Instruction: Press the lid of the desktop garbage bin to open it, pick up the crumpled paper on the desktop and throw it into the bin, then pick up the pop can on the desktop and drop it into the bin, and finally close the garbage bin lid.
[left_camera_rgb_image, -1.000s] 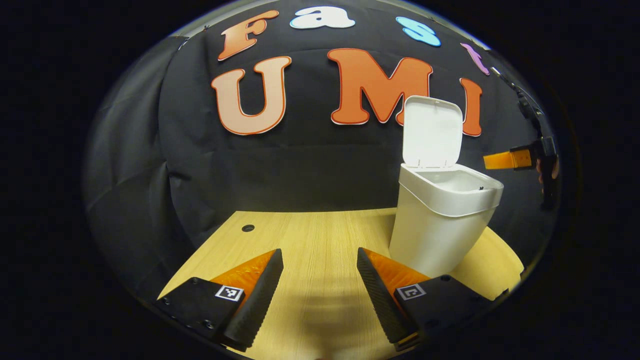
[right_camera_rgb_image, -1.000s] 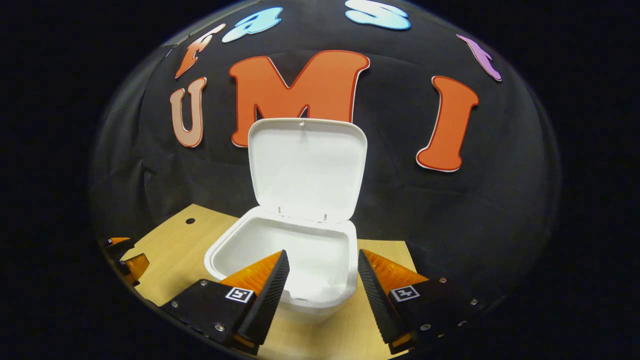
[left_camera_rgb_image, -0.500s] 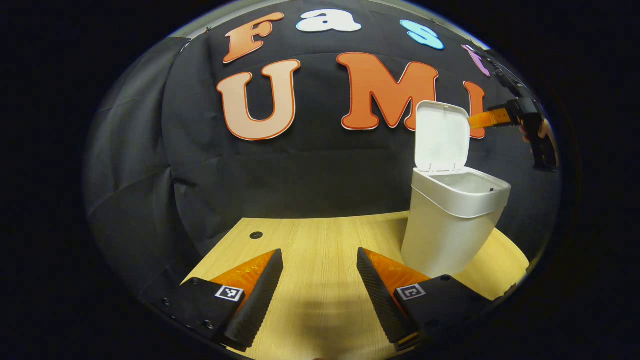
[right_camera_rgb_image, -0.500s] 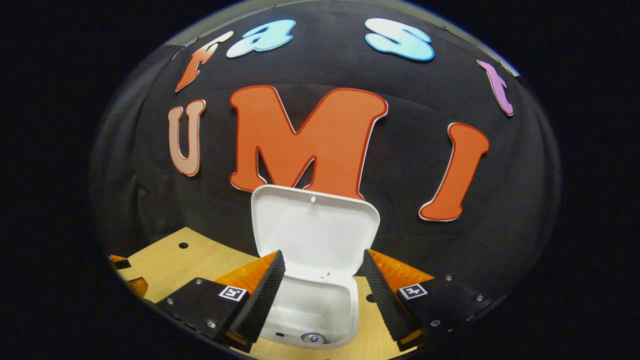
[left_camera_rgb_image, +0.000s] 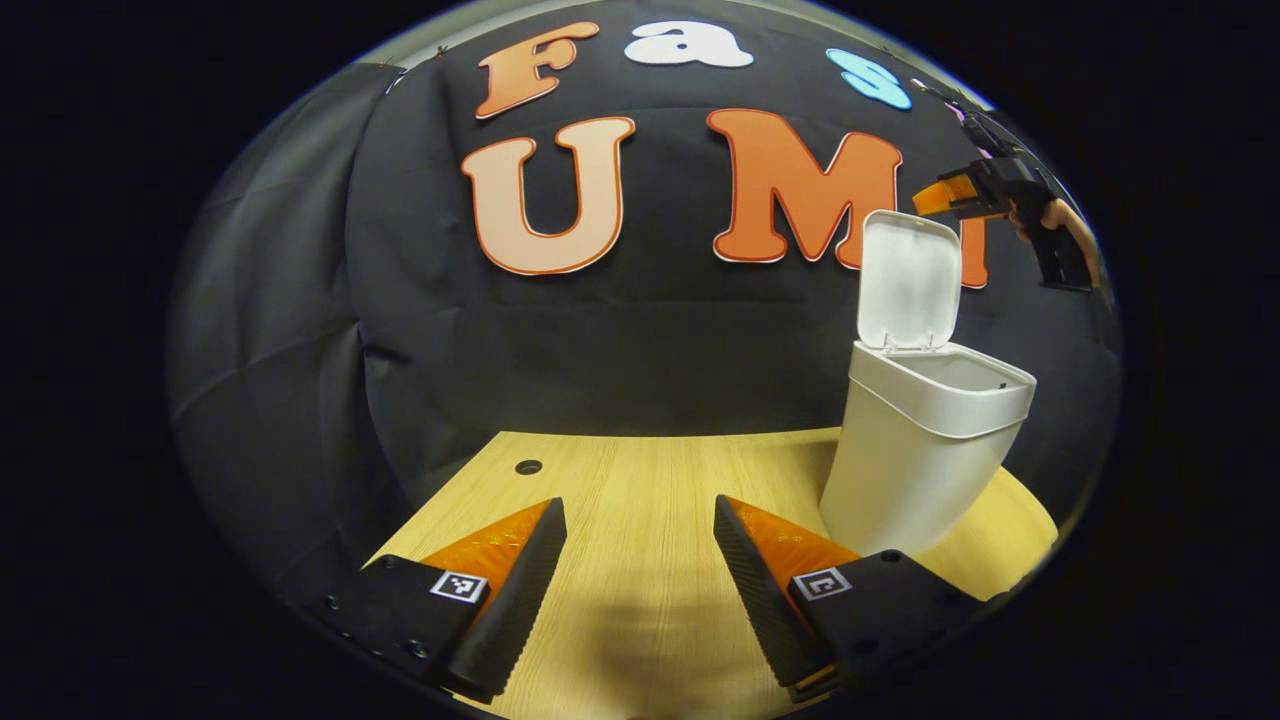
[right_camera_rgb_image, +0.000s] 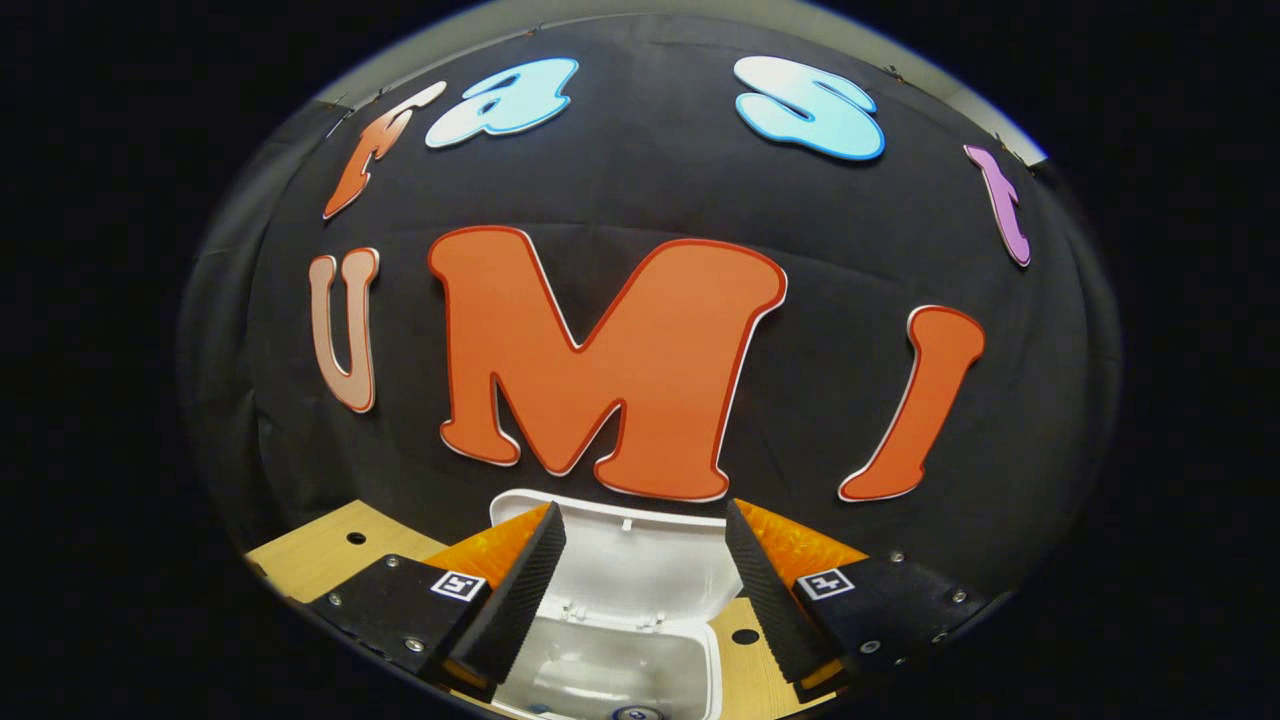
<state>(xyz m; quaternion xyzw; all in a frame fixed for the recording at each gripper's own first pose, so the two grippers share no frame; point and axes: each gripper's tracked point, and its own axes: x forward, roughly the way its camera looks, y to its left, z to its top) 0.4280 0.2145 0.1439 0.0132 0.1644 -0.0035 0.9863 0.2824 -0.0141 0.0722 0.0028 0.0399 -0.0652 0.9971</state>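
The bin (left_camera_rgb_image: 925, 450) stands upright on the desk (left_camera_rgb_image: 640, 500), long axis vertical, body tapering toward its base. Its lid (left_camera_rgb_image: 908, 281) is flipped up, standing nearly vertical on the hinge at the back edge, inner face turned toward the mouth.

In the left gripper view, the left gripper (left_camera_rgb_image: 640, 580) hangs low over bare wood, fingers well apart with nothing between them. Up at the top right, a hand (left_camera_rgb_image: 1065, 225) holds the right gripper (left_camera_rgb_image: 940, 196) just above and beside the lid's top edge; from this angle I can't quite tell if it touches.

In the right gripper view, we look down past the right gripper (right_camera_rgb_image: 640, 590), fingers spread and empty, onto the lid (right_camera_rgb_image: 640, 560) and into the open bin (right_camera_rgb_image: 610, 670). At the very bottom a round metallic end peeks up, probably the can (right_camera_rgb_image: 632, 713) lying inside.

Small square black-and-white markers sit on both grippers; no readable writing on the bin.
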